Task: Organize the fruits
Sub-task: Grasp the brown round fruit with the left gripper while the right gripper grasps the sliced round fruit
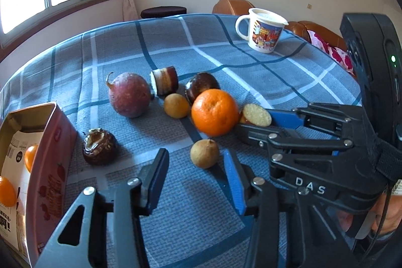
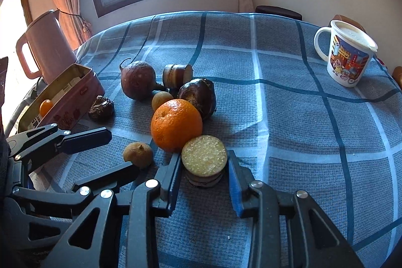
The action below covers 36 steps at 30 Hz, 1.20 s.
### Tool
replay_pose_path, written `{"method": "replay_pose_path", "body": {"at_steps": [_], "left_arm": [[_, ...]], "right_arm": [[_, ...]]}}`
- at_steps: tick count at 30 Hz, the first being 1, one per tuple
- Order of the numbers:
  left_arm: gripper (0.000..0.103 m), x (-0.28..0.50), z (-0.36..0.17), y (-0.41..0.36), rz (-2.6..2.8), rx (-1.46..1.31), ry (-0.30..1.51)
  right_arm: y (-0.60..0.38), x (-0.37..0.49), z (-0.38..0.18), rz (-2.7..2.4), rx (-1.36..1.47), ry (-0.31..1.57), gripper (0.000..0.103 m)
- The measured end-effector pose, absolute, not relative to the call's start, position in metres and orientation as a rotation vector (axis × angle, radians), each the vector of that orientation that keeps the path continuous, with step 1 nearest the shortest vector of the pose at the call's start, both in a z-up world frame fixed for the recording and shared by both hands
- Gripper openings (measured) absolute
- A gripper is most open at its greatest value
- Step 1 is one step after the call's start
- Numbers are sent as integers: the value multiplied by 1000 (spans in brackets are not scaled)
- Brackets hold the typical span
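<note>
Right now the right claw (image 2: 204, 167) sits low on the counter (image 2: 301, 142), its two blue-padded fingers on either side of a cut root slice (image 2: 204, 155) with a pale yellow grainy face; the pads look to be touching its sides, so the claw appears clamped on the slice, though contact on the right pad is hard to confirm. The slice stands just beside a large orange (image 2: 176, 124), touching or nearly so. The left claw (image 1: 196, 180) hangs over the blue plaid cloth with its fingers spread apart and nothing between them; a small tan longan (image 1: 204, 153) lies just ahead of its tips. Behind the orange cluster a second longan (image 1: 176, 106), a dark brown water chestnut (image 1: 201, 87), a cut striped cane piece (image 1: 164, 81) and a reddish round root (image 1: 129, 95) with a curled tail. Another dark chestnut (image 1: 99, 147) lies apart, near a pink tin box (image 1: 50, 167) at the counter's left edge, which holds small orange kumquats (image 1: 31, 157). A cartoon mug (image 2: 348, 54) with a lid stands well away at the far right, and a pink kettle (image 2: 46, 47) stands behind the tin.
</note>
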<state>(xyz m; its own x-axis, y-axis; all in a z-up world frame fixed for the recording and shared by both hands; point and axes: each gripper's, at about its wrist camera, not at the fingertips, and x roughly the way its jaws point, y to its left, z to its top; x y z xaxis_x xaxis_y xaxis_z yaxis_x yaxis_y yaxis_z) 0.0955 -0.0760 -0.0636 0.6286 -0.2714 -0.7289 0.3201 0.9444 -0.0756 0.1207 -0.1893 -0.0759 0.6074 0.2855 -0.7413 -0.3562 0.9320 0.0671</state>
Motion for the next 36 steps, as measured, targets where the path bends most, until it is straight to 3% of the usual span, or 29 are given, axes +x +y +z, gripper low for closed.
{"method": "replay_pose_path", "body": {"at_steps": [3, 8, 36], "left_arm": [[43, 96, -64, -82, -354, 82, 830], [28, 102, -67, -85, -363, 74, 848], [27, 86, -51, -55, -304, -34, 716]], "right_arm": [[-195, 122, -75, 350, -61, 836, 36], [-198, 123, -74, 330, -50, 834, 36], [-195, 111, -63, 360, -86, 751, 36]]}}
